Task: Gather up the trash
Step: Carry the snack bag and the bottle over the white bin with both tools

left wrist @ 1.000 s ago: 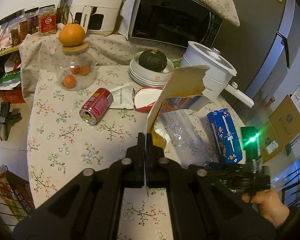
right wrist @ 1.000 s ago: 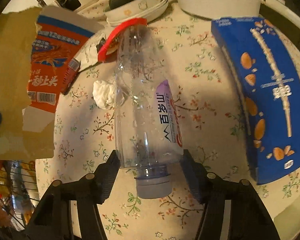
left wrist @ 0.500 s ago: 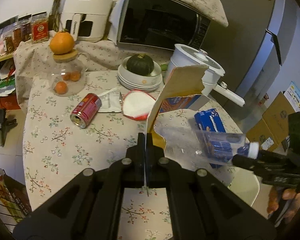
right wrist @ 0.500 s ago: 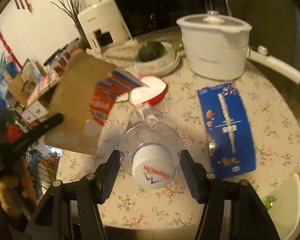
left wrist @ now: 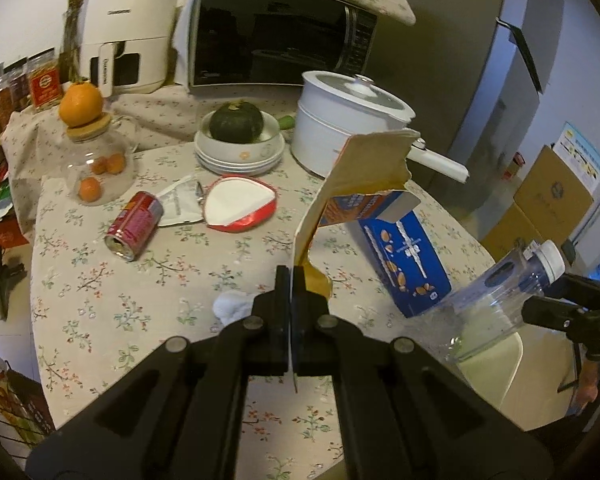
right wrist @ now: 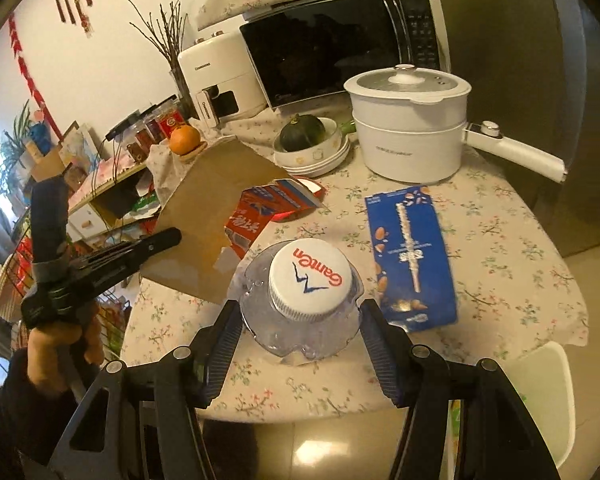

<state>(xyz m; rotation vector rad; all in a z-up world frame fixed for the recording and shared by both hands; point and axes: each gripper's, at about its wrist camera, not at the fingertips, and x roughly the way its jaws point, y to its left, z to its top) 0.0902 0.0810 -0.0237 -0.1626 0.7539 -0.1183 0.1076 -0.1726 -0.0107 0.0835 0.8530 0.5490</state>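
My left gripper (left wrist: 291, 280) is shut on a torn cardboard box (left wrist: 362, 176), held up above the floral table (left wrist: 100, 280); the box also shows in the right wrist view (right wrist: 216, 204). My right gripper (right wrist: 300, 312) is shut on a clear plastic bottle (right wrist: 300, 320), white cap toward the camera, held off the table's front edge; the bottle also shows at right in the left wrist view (left wrist: 496, 300). On the table lie a red can (left wrist: 134, 226), a crumpled tissue (left wrist: 232, 306), a red-rimmed lid (left wrist: 240, 208), a white wrapper (left wrist: 180, 204) and a blue snack box (left wrist: 404, 256).
A white pot (left wrist: 348, 128), stacked bowls with a squash (left wrist: 238, 136), a glass jar topped by an orange (left wrist: 92, 152), a microwave (left wrist: 280, 36) and an air fryer (left wrist: 128, 52) stand at the back. A white bin (right wrist: 540, 396) sits below the table's right front.
My right gripper lifted the bottle off the table and drew it back past the front edge, cap toward the camera. My left gripper rose and pulled back, still holding the torn box.
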